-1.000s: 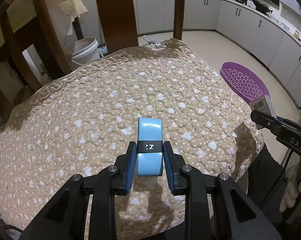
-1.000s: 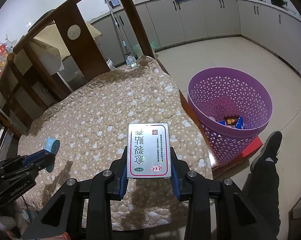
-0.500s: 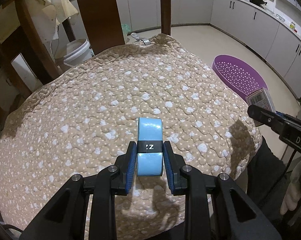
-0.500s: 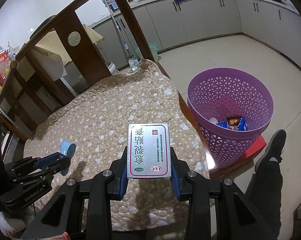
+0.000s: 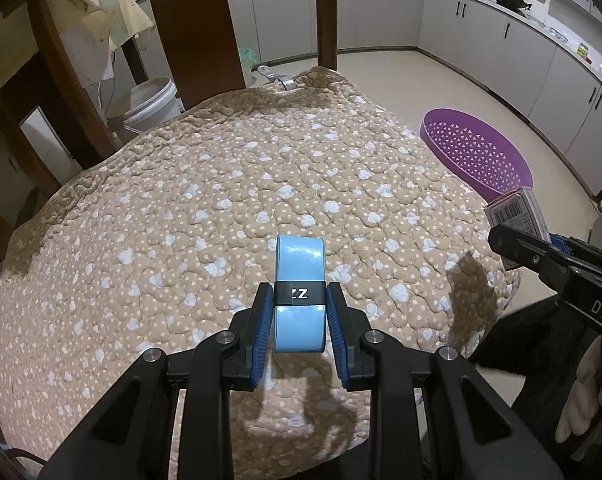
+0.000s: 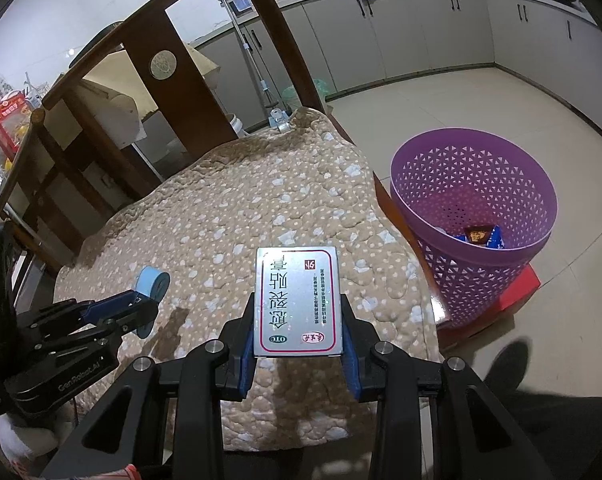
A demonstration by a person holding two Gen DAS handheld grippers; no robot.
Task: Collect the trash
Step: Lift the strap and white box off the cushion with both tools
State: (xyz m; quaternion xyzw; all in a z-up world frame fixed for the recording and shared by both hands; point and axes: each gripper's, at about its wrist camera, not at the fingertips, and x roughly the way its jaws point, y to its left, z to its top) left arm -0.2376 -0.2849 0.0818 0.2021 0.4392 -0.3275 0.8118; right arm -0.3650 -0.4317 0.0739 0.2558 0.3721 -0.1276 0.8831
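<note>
Over the quilted chair seat (image 5: 221, 208), left gripper (image 5: 299, 320) clamps a blue roll (image 5: 299, 280), right gripper (image 6: 299, 320) a medicine box (image 6: 295, 300); releasing short of the purple basket (image 6: 481, 264) risks missing.

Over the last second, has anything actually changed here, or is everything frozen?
Hardly anything. The left gripper seems to have drifted a little over the quilted cover, nothing more. It stays shut on the blue roll, the right gripper on the silver box. Nothing has gone into the purple basket.
</note>
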